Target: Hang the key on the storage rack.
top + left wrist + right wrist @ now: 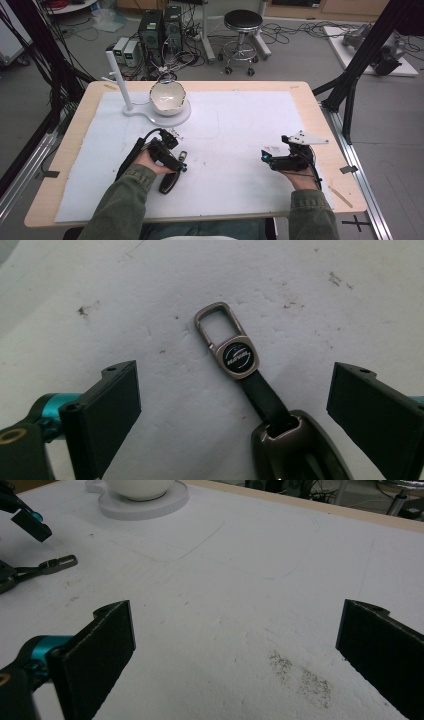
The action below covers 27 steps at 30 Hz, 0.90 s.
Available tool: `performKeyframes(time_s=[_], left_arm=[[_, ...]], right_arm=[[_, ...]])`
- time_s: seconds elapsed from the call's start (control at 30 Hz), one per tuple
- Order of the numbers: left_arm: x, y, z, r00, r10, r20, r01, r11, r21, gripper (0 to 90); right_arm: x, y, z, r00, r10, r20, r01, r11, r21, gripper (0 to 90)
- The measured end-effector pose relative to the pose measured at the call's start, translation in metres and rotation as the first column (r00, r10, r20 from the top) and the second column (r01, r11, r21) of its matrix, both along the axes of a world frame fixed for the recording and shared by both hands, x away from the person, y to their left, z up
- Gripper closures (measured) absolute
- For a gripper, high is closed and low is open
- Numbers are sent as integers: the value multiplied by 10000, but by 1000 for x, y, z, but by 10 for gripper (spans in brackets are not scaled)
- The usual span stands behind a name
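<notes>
On the white-matted table (250, 120), a dark key fob with a metal clip and black strap (235, 357) lies flat between the released left claw (232, 400). Reaching is underway; next, probably closing on the strap. The right claw (235, 645) hangs released, well apart.

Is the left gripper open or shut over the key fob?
Open: the left gripper has its fingers wide apart, either side of the key fob, touching nothing.
</notes>
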State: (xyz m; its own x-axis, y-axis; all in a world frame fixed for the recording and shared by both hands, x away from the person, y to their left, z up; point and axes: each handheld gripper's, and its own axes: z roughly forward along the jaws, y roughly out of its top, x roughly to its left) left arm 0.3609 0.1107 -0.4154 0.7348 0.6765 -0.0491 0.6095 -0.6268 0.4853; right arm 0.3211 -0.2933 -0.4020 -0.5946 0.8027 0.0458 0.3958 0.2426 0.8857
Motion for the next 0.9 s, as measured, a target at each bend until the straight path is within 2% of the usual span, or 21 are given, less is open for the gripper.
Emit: performKeyframes(time_s=[0.07, 0.2, 0.3, 0.33, 0.37, 0.43, 0.6, 0.63, 0.73, 0.8, 0.87, 0.9], left_arm=[[1, -2, -3, 9998, -14, -204, 15, 10000, 54, 98], [1, -5, -7, 9987, -242, -455, 264, 9985, 486, 134], [1, -7, -7, 9989, -291, -373, 313, 9977, 599, 205], [0, -8, -7, 9993, -157, -345, 177, 9981, 585, 205], [0, -8, -6, 9997, 36, -242, -22, 9982, 607, 242], [1, -8, -4, 9994, 49, -345, -34, 9990, 440, 308], [3, -10, -3, 9981, 313, -539, -273, 9969, 732, 392], [4, -10, -3, 9981, 380, -481, -345, 9969, 714, 416], [4, -10, -2, 9975, 468, -533, -424, 9958, 809, 453], [2, -13, -3, 9971, 635, -411, -593, 9937, 952, 456], [1, -13, -2, 9959, 765, -482, -713, 9923, 1017, 467], [2, -13, -2, 9954, 813, -498, -761, 9921, 999, 513]], right_arm=[[0, 1, 0, 10000, 25, 26, -25, 10000, -80, 14], [-1, -1, 2, 9997, -25, 242, 26, 10000, -41, 14], [-2, -3, 4, 9995, -134, 297, 133, 9999, 40, 15], [-2, -3, 4, 9995, -136, 292, 136, 9999, 26, 15], [-2, -3, 3, 9996, -140, 250, 139, 9999, 48, 14], [-2, -3, 3, 9992, -141, 364, 143, 9999, -54, 15], [-3, -3, 5, 9975, -153, 683, 154, 9999, -13, 15], [-3, -3, 5, 9972, -151, 735, 149, 9999, 24, 15], [-3, -3, 5, 9970, -127, 760, 126, 9999, 28, 15], [-3, -2, 5, 9977, -124, 661, 125, 9999, -11, 14], [-2, -1, 4, 9976, -103, 679, 115, 9998, -179, 15], [-2, 0, 3, 9978, -58, 655, 74, 9997, -245, 15]])
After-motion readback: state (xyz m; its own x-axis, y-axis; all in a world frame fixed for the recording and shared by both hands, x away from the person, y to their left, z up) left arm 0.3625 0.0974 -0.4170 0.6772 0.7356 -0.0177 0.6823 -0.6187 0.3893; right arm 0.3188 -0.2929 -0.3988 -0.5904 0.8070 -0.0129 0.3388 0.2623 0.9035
